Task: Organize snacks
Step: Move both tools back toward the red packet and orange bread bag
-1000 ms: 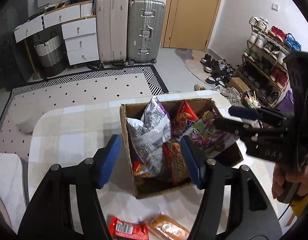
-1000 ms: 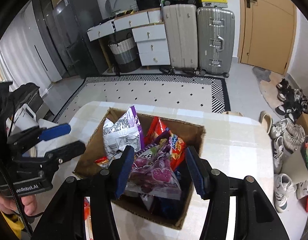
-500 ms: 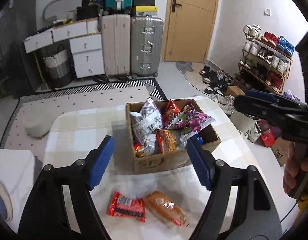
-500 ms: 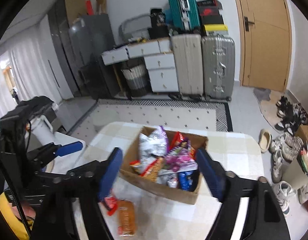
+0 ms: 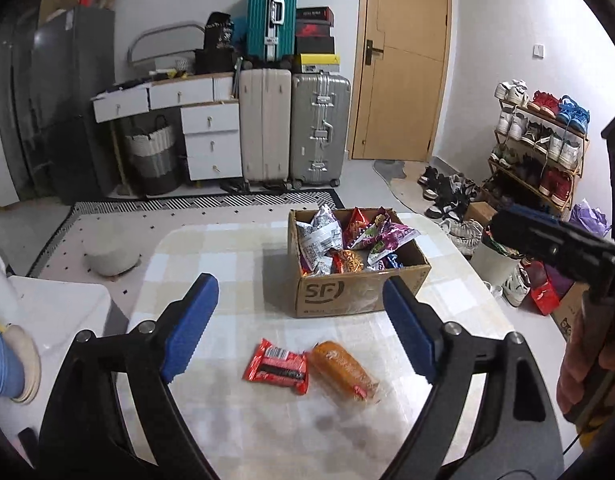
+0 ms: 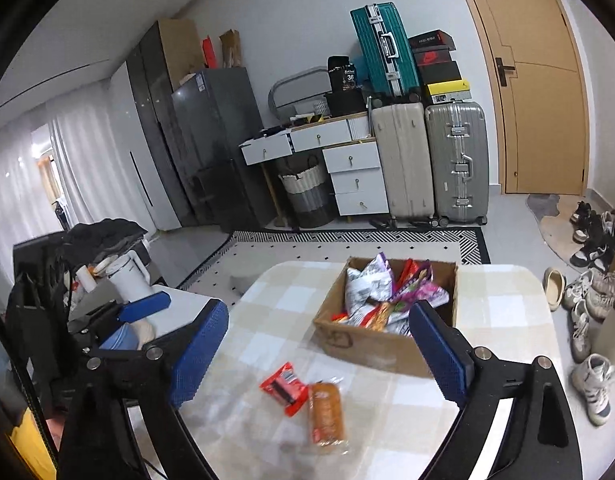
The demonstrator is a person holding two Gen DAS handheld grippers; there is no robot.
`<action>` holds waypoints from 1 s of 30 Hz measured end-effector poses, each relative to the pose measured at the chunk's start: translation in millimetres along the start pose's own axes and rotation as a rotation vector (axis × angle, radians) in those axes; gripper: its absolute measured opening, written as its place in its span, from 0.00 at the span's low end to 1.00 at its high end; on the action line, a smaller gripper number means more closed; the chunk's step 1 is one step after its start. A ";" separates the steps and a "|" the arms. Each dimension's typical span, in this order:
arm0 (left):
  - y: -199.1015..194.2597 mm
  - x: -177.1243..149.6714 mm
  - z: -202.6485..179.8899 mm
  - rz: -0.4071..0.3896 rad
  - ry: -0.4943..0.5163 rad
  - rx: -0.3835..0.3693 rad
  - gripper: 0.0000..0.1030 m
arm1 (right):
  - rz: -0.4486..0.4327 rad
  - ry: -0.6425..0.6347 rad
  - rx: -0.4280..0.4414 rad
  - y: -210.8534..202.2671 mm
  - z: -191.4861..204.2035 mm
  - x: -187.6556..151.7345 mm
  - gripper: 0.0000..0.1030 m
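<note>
Just below the spread left hand-held gripper (image 5: 297, 322), red snack packet (image 5: 277, 366).

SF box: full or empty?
Nearly full. The cardboard box holds a pile of snack bags, several poking above its rim in both views.

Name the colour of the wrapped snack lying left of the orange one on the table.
Red, clearest in the left wrist view.
</note>
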State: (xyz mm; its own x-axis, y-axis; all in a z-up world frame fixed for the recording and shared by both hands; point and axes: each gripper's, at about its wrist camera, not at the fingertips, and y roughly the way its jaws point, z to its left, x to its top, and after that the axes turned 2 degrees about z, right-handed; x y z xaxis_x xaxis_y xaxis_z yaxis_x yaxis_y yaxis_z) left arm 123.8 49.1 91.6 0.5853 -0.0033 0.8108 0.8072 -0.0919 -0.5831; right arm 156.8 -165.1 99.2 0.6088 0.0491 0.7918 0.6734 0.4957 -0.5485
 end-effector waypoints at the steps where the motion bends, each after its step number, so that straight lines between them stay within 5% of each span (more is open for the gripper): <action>1: -13.4 -6.2 0.7 -0.015 -0.006 0.002 0.81 | -0.009 0.003 0.010 -5.6 4.0 -6.8 0.91; 8: -72.2 -50.6 1.5 -0.065 -0.044 0.025 0.88 | -0.094 0.038 0.025 -44.0 17.8 -57.3 0.91; 10: -85.5 -65.7 3.4 -0.085 -0.066 0.027 0.99 | -0.103 0.043 0.025 -51.1 20.5 -71.8 0.91; 14: -98.7 -97.8 4.5 -0.095 -0.101 0.003 1.00 | -0.109 0.054 0.000 -57.5 21.9 -106.3 0.97; 21: -62.3 -137.2 4.7 0.009 -0.107 -0.005 1.00 | -0.019 0.067 -0.017 -29.0 10.2 -147.5 0.98; 30: 2.5 -139.2 7.1 0.072 -0.142 -0.034 0.99 | 0.057 0.087 0.000 8.2 -4.1 -153.4 0.98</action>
State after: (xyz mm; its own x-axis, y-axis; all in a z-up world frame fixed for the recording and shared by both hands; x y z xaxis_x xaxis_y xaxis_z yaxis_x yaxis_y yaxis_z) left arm 44.9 56.4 -23.0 0.6487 0.1299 0.7498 0.7609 -0.1301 -0.6357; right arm 70.6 -172.2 -27.9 0.6804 0.0017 0.7328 0.6364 0.4945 -0.5920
